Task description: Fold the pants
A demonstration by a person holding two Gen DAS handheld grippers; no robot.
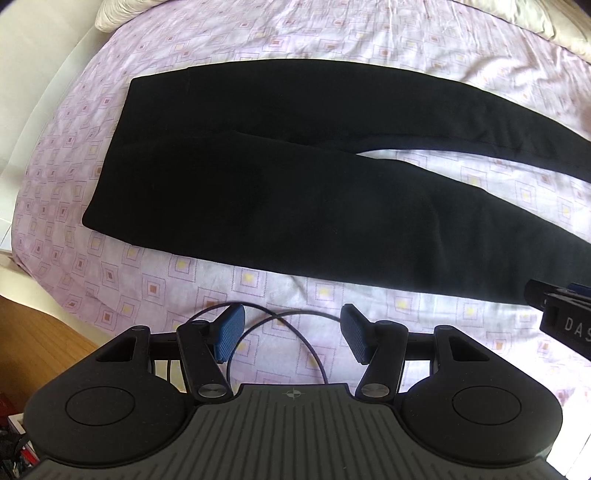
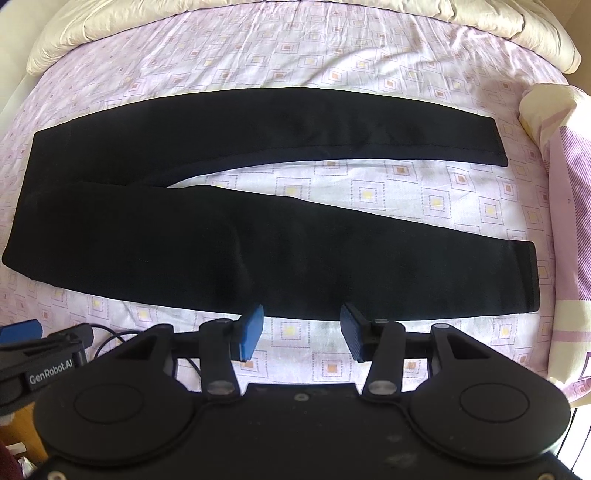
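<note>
Black pants (image 1: 295, 184) lie flat on the bed, waist to the left, both legs spread apart running right; they also show in the right wrist view (image 2: 258, 243). My left gripper (image 1: 291, 334) is open and empty, over the sheet just short of the near edge of the pants near the waist and thigh. My right gripper (image 2: 301, 332) is open and empty, just short of the near leg's lower edge. The right gripper's body shows at the right edge of the left wrist view (image 1: 565, 310); the left gripper's body shows at the left of the right wrist view (image 2: 40, 354).
The bed has a lilac sheet with square patterns (image 2: 369, 192). A cream duvet (image 2: 258, 22) lies bunched along the far side. A pillow (image 2: 565, 184) sits at the right. A thin black cable (image 1: 295, 332) loops on the sheet. Wooden floor (image 1: 37, 347) lies at the left.
</note>
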